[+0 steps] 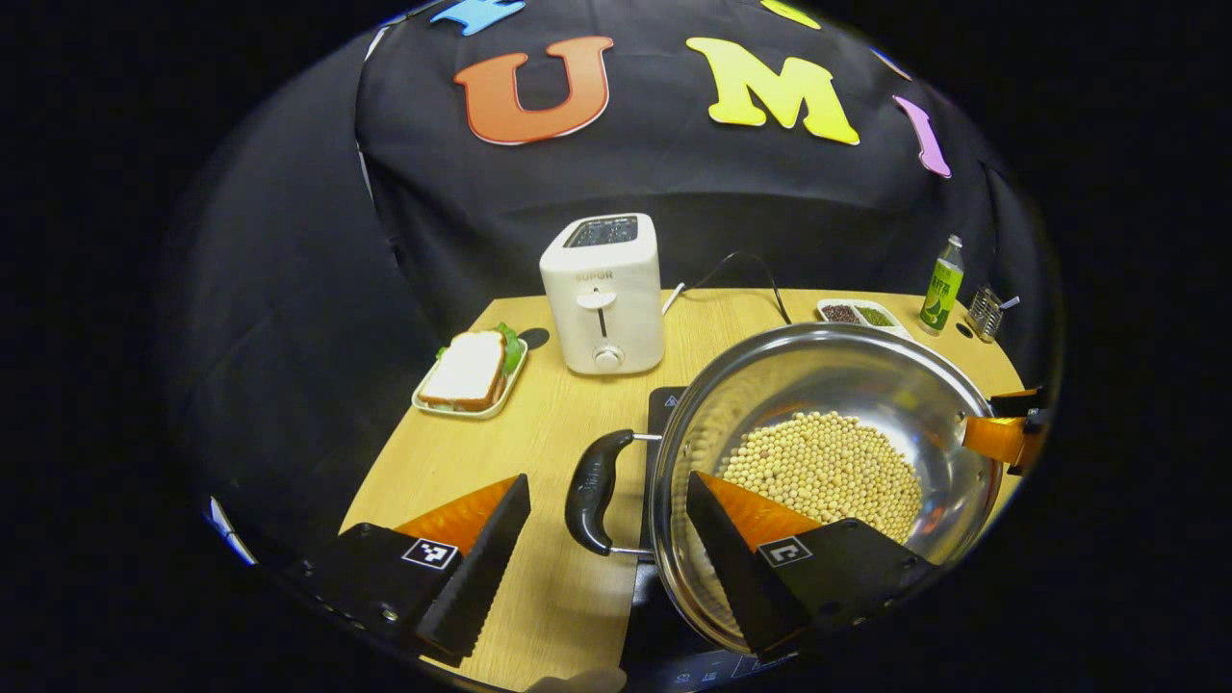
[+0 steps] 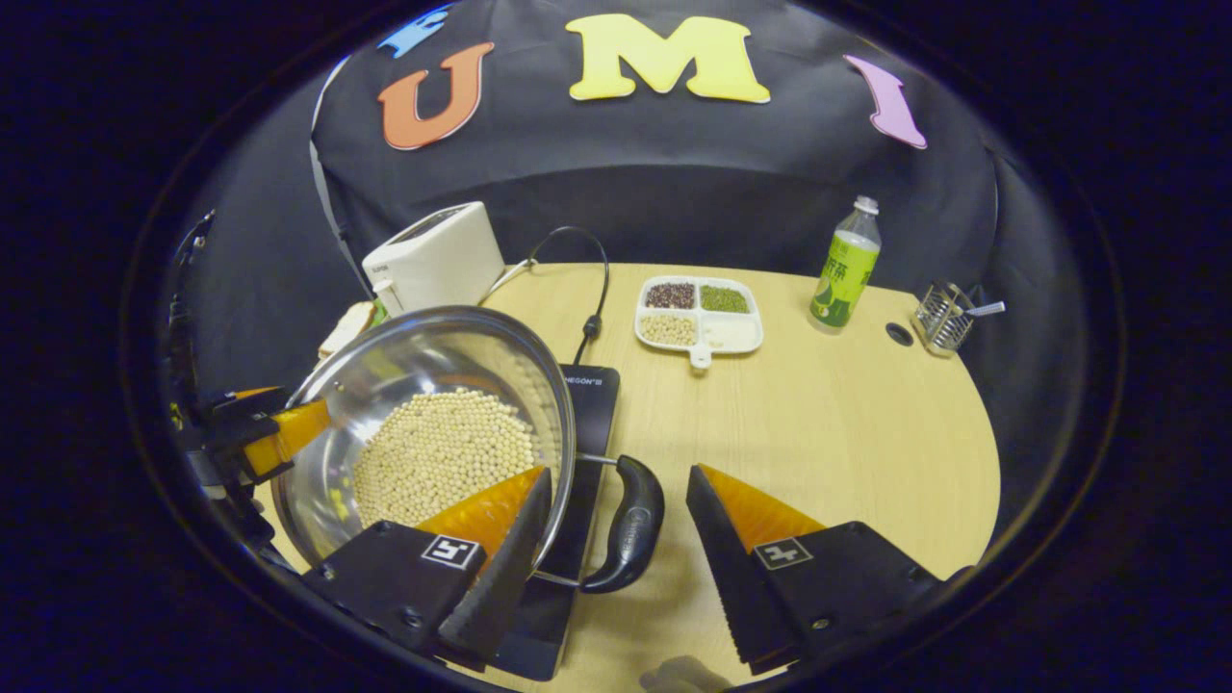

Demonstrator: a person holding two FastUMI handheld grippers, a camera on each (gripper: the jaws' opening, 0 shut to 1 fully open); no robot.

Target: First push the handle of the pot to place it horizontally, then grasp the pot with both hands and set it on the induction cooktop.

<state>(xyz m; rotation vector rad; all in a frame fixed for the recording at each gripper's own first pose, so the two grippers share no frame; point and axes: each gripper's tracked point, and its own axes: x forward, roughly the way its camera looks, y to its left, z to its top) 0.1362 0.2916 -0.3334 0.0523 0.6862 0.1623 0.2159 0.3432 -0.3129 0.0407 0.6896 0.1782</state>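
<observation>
While the pot (image 1: 828, 472), a steel pan holding a layer of pale beans (image 1: 828, 467), sits over the dark induction cooktop (image 2: 587, 404), both grippers stand with their jaws spread wide around its side handles and pinch nothing. In the left gripper view, the left gripper (image 1: 606, 539) straddles the black left handle (image 1: 595, 491), one finger outside on the table (image 1: 481, 452) and the other over the pot's rim; in the right gripper view, the right gripper (image 2: 616, 539) brackets the black right handle (image 2: 630, 525) the same way. Each handle lies level beside the rim, so the pushing step looks done, and the pot seems to rest on the cooktop already, though I cannot tell whether it has fully settled. What remains, by my reading, is only drawing the grippers clear. Beyond stand a toaster (image 1: 604, 294), a sandwich plate (image 1: 472, 375), a divided dish (image 2: 700, 315) and a bottle (image 2: 845, 265).
</observation>
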